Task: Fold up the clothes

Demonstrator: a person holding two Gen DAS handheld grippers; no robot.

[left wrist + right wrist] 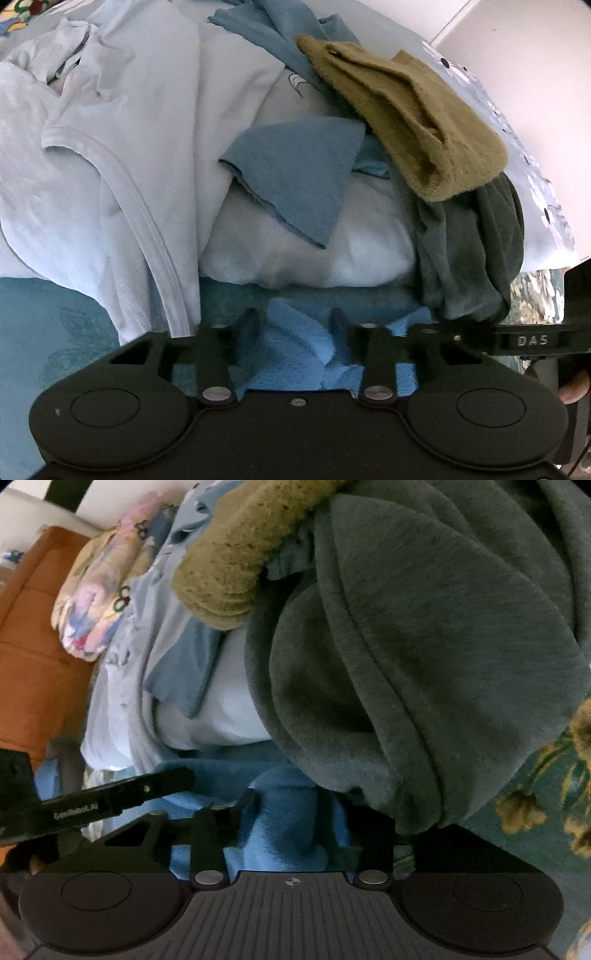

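While the left gripper [295, 325] and the right gripper [291, 808] each sit clamped on the bright blue fleece cloth [295, 354] at the pile's near edge, a dark green sweatshirt [424, 664] drapes over the right one.

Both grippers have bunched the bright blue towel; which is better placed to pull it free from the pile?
Probably left: the left gripper pinches the bright blue towel with nothing over it, whereas the dark green sweatshirt drapes over the right gripper.
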